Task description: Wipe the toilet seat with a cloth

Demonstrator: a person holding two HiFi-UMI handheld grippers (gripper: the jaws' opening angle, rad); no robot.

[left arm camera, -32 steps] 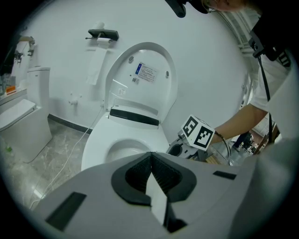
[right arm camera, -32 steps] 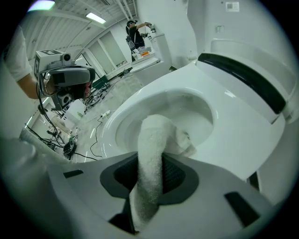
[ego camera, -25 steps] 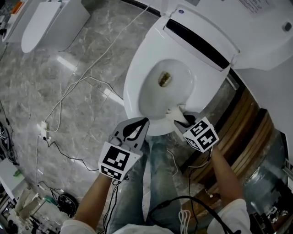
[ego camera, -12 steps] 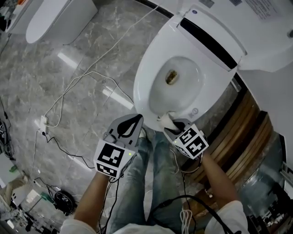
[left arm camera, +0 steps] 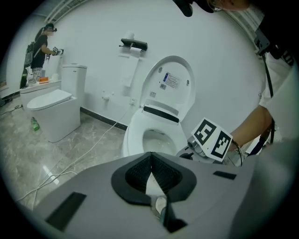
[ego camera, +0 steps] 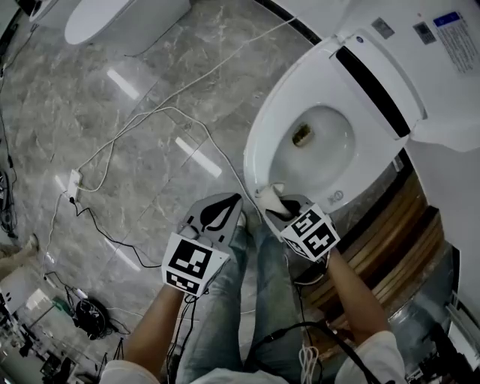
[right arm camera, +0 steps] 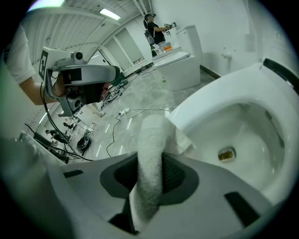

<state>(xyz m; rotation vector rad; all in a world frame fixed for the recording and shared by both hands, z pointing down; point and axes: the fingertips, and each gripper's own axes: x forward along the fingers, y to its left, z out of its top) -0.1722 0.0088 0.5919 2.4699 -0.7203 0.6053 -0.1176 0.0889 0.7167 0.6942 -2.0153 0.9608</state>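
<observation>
A white toilet with its lid (ego camera: pixel 442 67) raised stands at the upper right of the head view; its seat (ego camera: pixel 264 135) rings the bowl. My right gripper (ego camera: pixel 271 196) is shut on a white cloth (ego camera: pixel 270 193) that lies against the seat's near front edge. Seen from the right gripper view, the cloth (right arm camera: pixel 150 158) sticks up between the jaws and touches the seat rim (right arm camera: pixel 196 109). My left gripper (ego camera: pixel 226 208) is shut and empty, hanging over the floor just left of the bowl. In the left gripper view the toilet (left arm camera: pixel 154 126) is ahead, with the right gripper's marker cube (left arm camera: pixel 212 139) beside it.
White and black cables (ego camera: pixel 142 127) trail across the marble floor to a power strip (ego camera: pixel 73 184). A second toilet (ego camera: pixel 112 19) stands at the upper left. A wooden step (ego camera: pixel 390 240) runs along the right. My legs in jeans (ego camera: pixel 240 300) are below. Another person (left arm camera: pixel 39 49) stands far off.
My right gripper has dragged the cloth along the seat's front rim towards the left side of the bowl. The left gripper shifted along with it, still shut.
</observation>
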